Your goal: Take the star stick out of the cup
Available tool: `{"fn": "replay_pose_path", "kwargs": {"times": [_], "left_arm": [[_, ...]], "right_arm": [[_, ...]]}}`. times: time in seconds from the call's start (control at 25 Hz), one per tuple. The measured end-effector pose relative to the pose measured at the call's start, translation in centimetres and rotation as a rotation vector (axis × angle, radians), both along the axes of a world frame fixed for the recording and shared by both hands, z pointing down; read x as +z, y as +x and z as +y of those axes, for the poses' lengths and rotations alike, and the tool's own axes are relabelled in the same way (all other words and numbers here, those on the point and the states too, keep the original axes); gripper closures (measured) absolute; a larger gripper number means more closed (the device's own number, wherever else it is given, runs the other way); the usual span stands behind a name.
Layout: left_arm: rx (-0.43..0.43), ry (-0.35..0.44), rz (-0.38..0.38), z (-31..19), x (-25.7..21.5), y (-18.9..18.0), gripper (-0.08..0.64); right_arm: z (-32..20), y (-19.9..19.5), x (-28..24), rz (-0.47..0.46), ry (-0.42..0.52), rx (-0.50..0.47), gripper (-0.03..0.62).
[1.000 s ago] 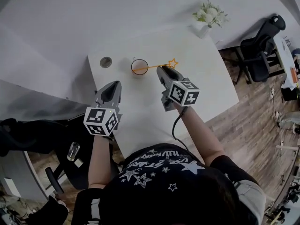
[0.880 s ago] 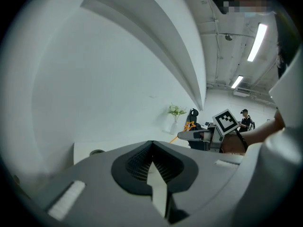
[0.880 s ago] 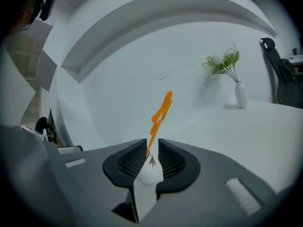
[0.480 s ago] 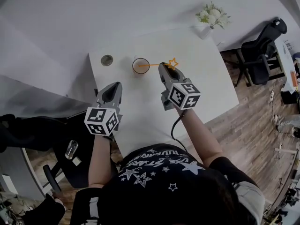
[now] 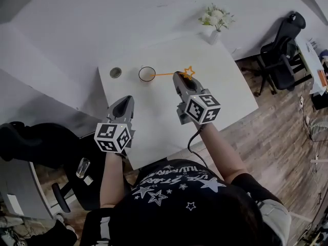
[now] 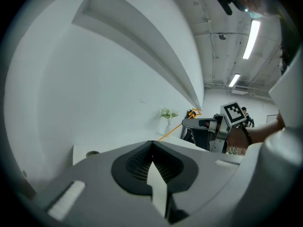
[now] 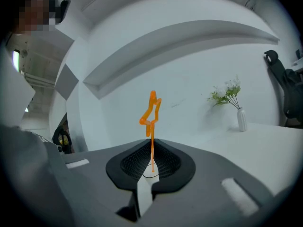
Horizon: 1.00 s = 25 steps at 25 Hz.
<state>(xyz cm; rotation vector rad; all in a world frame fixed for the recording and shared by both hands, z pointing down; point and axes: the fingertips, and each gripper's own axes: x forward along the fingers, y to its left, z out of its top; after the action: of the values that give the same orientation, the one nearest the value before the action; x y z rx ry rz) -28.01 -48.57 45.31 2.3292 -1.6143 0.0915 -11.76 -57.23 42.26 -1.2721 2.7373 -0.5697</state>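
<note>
A dark-rimmed cup (image 5: pixel 147 74) stands at the far side of the white table (image 5: pixel 225 91). The orange star stick (image 5: pixel 166 74) leans out of it to the right and ends in its star (image 5: pixel 188 72). My right gripper (image 5: pixel 180 77) is shut on the thin stick just below the star. In the right gripper view the stick (image 7: pixel 151 126) rises from between the closed pads, and the cup's rim (image 7: pixel 151 173) shows far behind them. My left gripper (image 5: pixel 124 100) hovers over the near left of the table, shut with nothing in it (image 6: pixel 151 144).
A small round disc (image 5: pixel 116 73) lies left of the cup. A white vase of flowers (image 5: pixel 215 22) stands at the table's far right corner. A black office chair (image 5: pixel 279 50) is on the right, and another dark chair (image 5: pixel 31 142) is by the table's left edge.
My right gripper has come up to the stick just under the star and closed on it. The left gripper has hardly moved.
</note>
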Motion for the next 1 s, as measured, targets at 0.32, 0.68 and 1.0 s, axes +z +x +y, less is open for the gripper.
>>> {"fn": "replay_pose_path", "kwargs": {"times": [0.32,0.68,1.0], "left_arm": [[0.012,0.034,-0.02,3.9,-1.9,3.5,0.557],[0.012,0.05,-0.028,8.6,-2.7,7.1,0.557],[0.015,0.062,-0.044,12.5,-3.4,10.4,0.557]], "right_arm": [[4.3,3.8,-1.3,-0.033,0.01,0.009,0.56],[9.2,7.4,-1.9,-0.032,0.019,-0.016,0.56],[13.5,9.7,-2.0,-0.026,0.029,-0.05,0.56]]}}
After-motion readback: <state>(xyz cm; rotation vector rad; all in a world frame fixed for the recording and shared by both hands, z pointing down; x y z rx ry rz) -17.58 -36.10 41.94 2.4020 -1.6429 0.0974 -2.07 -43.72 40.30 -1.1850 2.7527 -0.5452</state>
